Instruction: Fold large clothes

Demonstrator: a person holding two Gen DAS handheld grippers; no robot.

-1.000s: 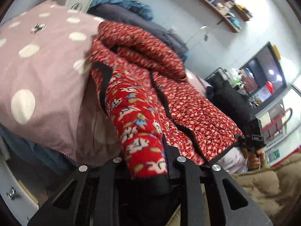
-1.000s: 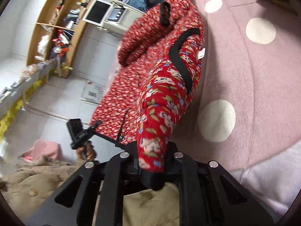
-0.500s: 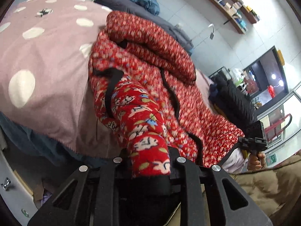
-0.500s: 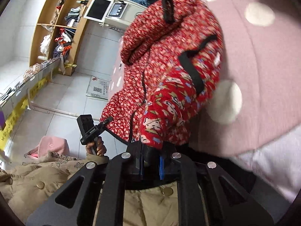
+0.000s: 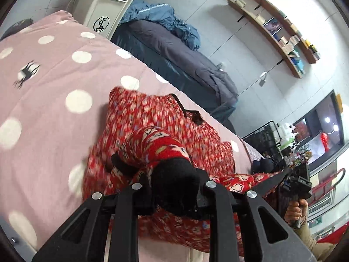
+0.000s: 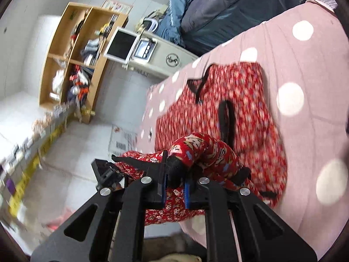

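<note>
The red flowered jacket point(image 5: 165, 126) lies on the pink bed cover with white dots point(image 5: 54, 83), its body spread flat and its black-edged collar point(image 5: 189, 113) at the far end. In the right wrist view the same jacket point(image 6: 246, 109) fills the middle of the cover point(image 6: 305, 69), with a black-trimmed opening point(image 6: 226, 120) on its near half.

The left gripper point(image 5: 174, 194) is closed on a black cuff point(image 5: 174, 181) of the jacket; the thick cuff fills the narrow gap between the 2 fingers, and the sleeve with a cartoon print point(image 5: 154, 144) rises from it and bends back toward the jacket body. The right gripper point(image 6: 174, 187) is closed tight on the other black cuff point(image 6: 174, 168); the blue pads point(image 6: 187, 193) press on the cloth from both sides, and the printed sleeve point(image 6: 200, 146) arches over the near part of the jacket.

Both sleeves are lifted above the body of the jacket, near its near edge. In the left wrist view the right gripper point(image 5: 281, 174) is seen at the right, held by a hand point(image 5: 296, 211), with red cloth stretched between the 2 grippers. In the right wrist view the left gripper point(image 6: 122, 163) is at the left in the same way.

Beyond the bed lie a dark grey cover point(image 5: 185, 59) and a blue jacket point(image 5: 159, 17). A beige machine with a small screen point(image 5: 109, 2) stands at the far left, and wall shelves with books point(image 5: 281, 35) are at the far right.
</note>
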